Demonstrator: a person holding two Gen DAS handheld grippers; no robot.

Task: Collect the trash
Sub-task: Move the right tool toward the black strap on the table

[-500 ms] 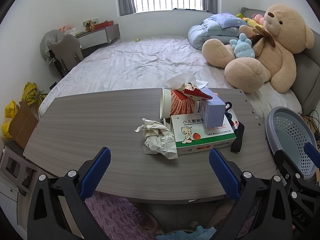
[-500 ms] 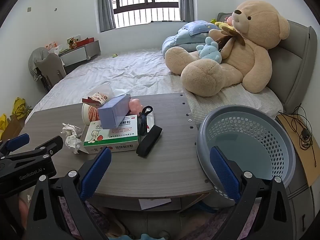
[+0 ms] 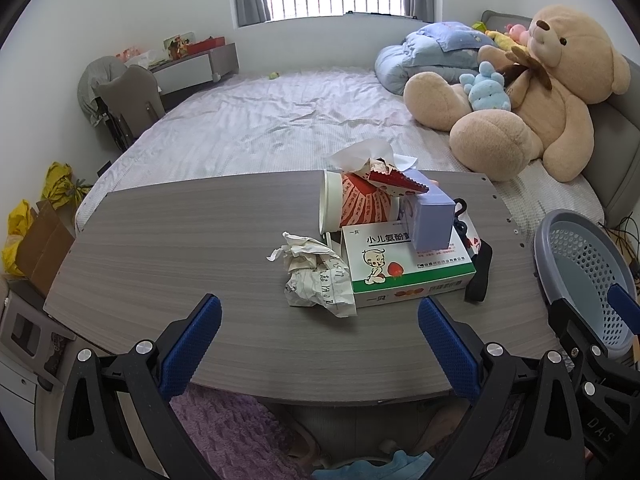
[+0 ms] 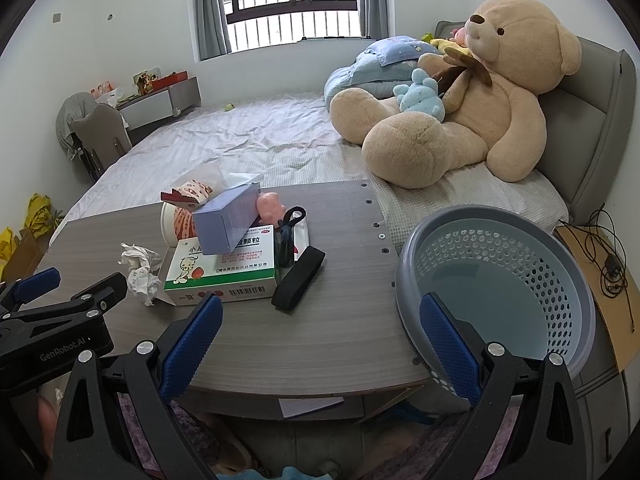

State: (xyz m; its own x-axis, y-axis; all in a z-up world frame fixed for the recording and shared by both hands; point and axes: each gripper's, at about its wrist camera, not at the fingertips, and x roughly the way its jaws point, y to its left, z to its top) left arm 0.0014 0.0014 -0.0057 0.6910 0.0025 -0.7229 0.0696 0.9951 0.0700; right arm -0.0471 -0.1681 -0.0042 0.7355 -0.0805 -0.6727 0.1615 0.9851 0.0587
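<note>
Ahead, crumpled paper (image 3: 314, 272) beyond left gripper (image 3: 320, 344), both grippers' jaws apart, empty

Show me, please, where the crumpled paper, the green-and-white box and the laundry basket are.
crumpled paper (image 3: 316, 276), left wrist view, middle of the wad.
green-and-white box (image 3: 404, 260), left wrist view, its top face.
laundry basket (image 4: 420, 248), right wrist view, its left rim.

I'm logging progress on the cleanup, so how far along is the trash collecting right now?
Nothing looks done yet: the basket beside the table appears empty. Nothing is in hand either; the left gripper and right gripper are both open. Everything is left: the crumpled paper, green-and-white medicine box, purple box, paper cup and black strap all sit on the table.
</note>
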